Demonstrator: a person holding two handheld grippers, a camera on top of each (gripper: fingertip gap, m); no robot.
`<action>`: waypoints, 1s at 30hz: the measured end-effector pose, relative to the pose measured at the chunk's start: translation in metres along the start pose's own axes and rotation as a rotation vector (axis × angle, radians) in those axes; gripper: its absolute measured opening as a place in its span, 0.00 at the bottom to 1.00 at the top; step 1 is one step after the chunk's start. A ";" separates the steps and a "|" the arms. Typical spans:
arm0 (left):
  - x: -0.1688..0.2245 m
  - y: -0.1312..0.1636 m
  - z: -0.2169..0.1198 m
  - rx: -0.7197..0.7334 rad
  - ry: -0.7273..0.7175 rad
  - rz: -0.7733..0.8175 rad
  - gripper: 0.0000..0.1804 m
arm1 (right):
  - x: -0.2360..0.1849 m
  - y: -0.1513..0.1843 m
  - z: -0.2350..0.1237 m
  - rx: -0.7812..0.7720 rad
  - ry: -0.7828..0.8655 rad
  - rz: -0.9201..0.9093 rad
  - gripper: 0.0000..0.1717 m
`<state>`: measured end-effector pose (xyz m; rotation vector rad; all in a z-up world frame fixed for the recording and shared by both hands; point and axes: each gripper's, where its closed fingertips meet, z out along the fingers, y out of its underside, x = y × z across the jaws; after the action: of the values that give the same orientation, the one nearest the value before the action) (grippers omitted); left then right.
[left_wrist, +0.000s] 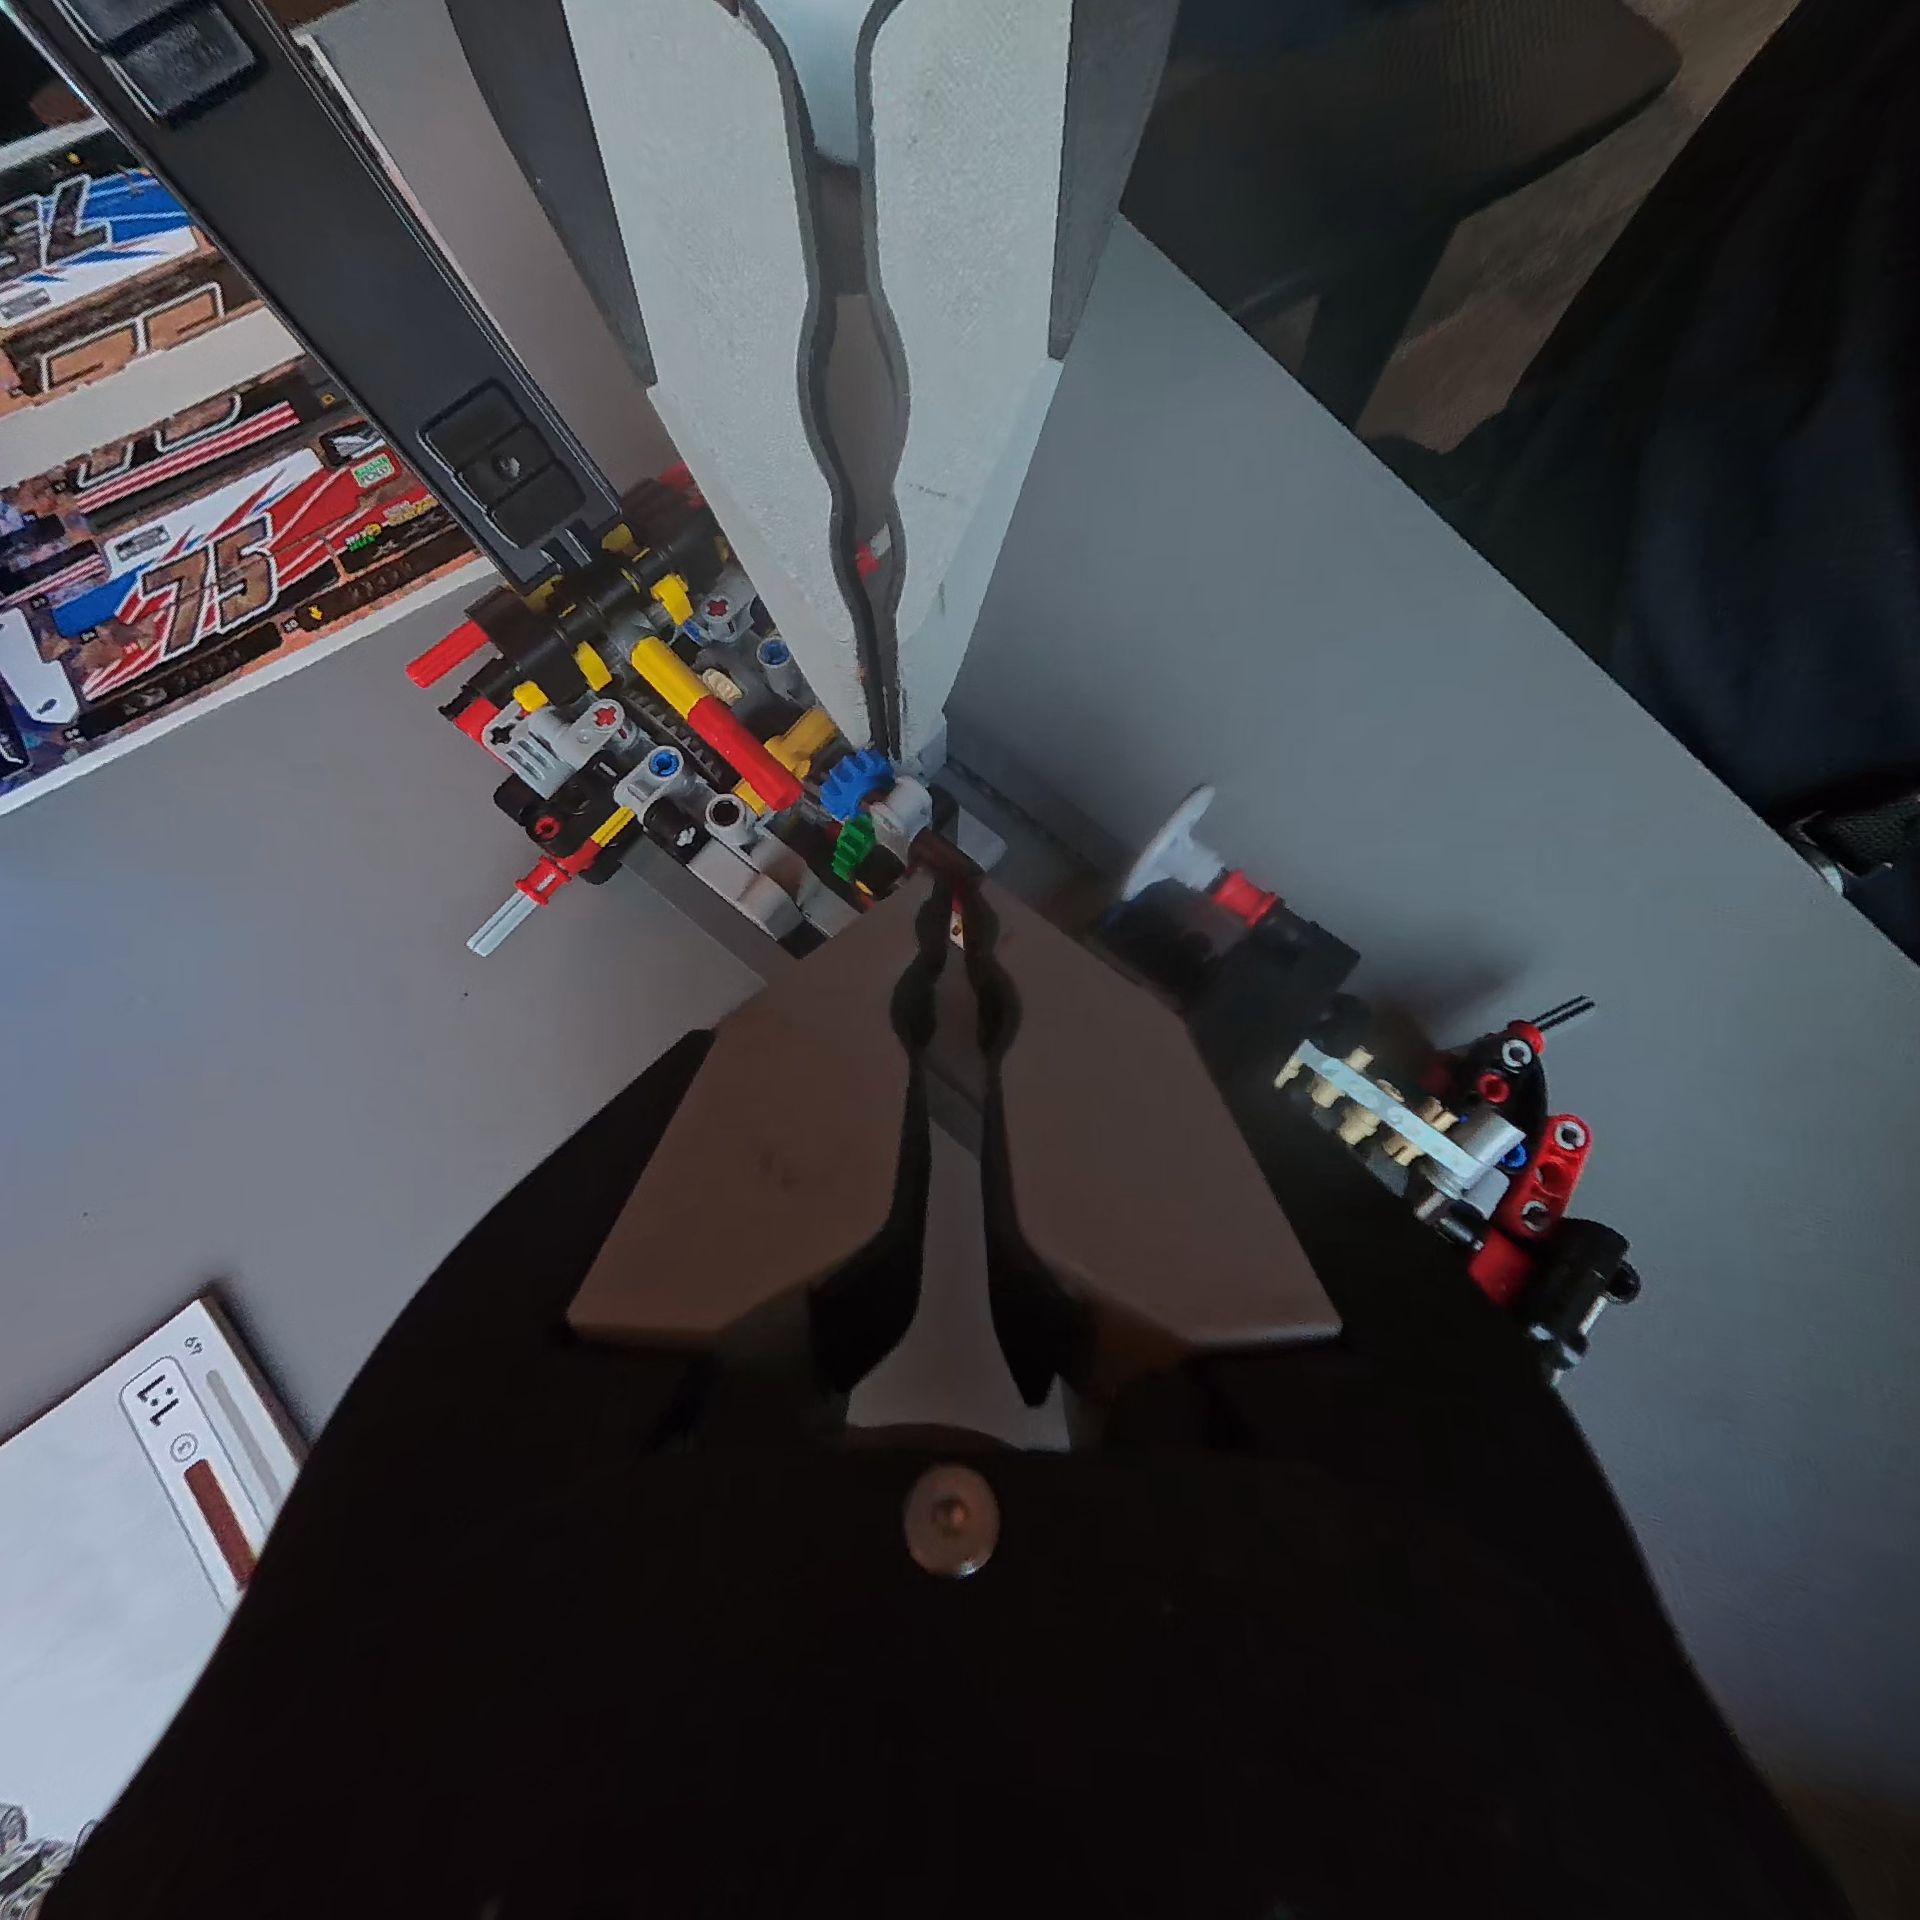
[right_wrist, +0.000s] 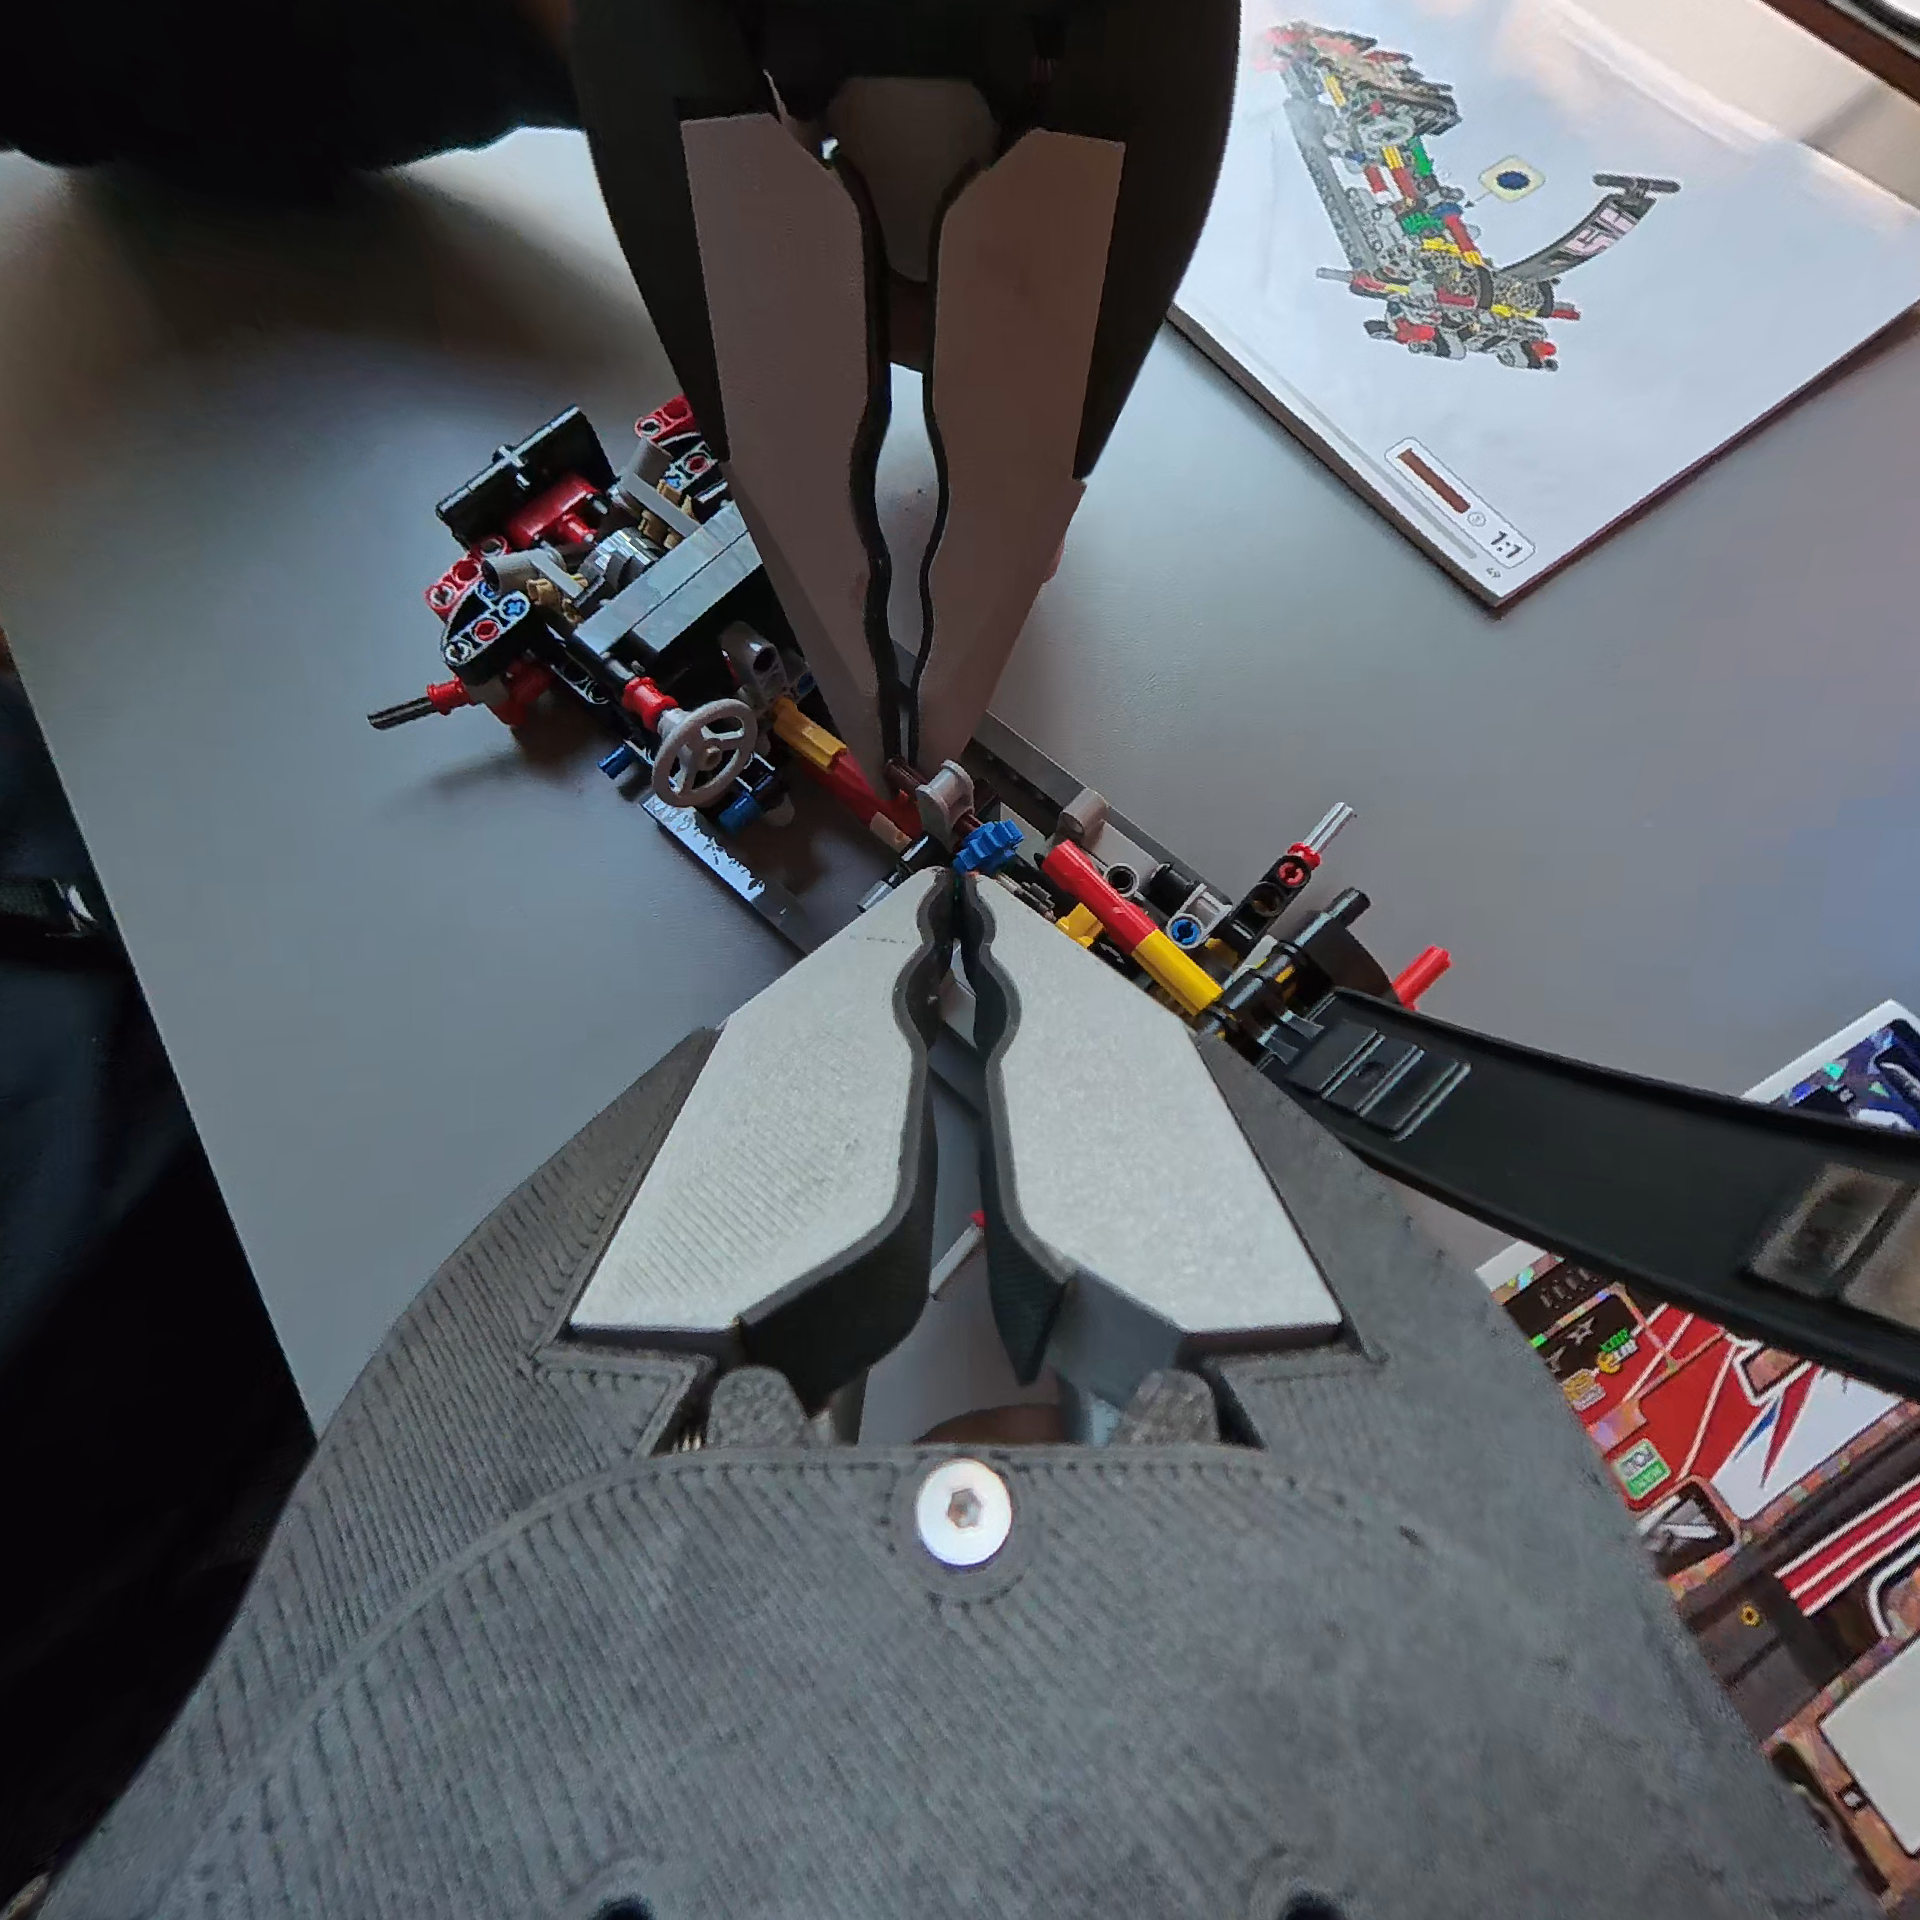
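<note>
A long chassis of toy building beams, pins and gears (left_wrist: 644, 727) lies on the grey table (left_wrist: 1351, 675). It also shows in the right wrist view (right_wrist: 1143, 935). My left gripper (left_wrist: 948, 896) is shut on the end of a dark brown axle (left_wrist: 932, 860). The axle runs through a grey connector (left_wrist: 902, 805) towards a blue gear (left_wrist: 857, 784) that sits above a green gear (left_wrist: 854, 847). The right wrist view shows the left gripper's tips (right_wrist: 902, 756) at that axle's end (right_wrist: 897, 774). My right gripper (right_wrist: 958, 891) is shut, its tips down on the chassis beside the blue gear (right_wrist: 992, 840).
A long black curved panel (right_wrist: 1558, 1122) juts from the chassis. A grey steering wheel (right_wrist: 707, 748) stands on its other half. An open instruction booklet (right_wrist: 1558, 312) and a sticker sheet (left_wrist: 187, 540) lie on the table. The table edge (left_wrist: 1558, 665) runs close by. Left and right tips are no more than a few centimetres apart.
</note>
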<state>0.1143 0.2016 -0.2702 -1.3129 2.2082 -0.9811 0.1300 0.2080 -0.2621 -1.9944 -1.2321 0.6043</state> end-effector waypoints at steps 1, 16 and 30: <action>0.000 0.000 0.000 0.002 0.001 -0.001 0.00 | 0.000 0.000 0.000 -0.005 0.000 -0.014 0.00; 0.000 0.003 -0.003 -0.016 0.003 -0.006 0.03 | 0.001 0.003 -0.002 -0.039 0.023 -0.061 0.00; -0.003 0.004 -0.007 -0.029 -0.015 -0.020 0.06 | 0.009 0.005 -0.008 -0.009 0.064 0.030 0.03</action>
<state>0.1090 0.2077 -0.2686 -1.3532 2.2107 -0.9469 0.1425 0.2119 -0.2612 -2.0272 -1.1704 0.5466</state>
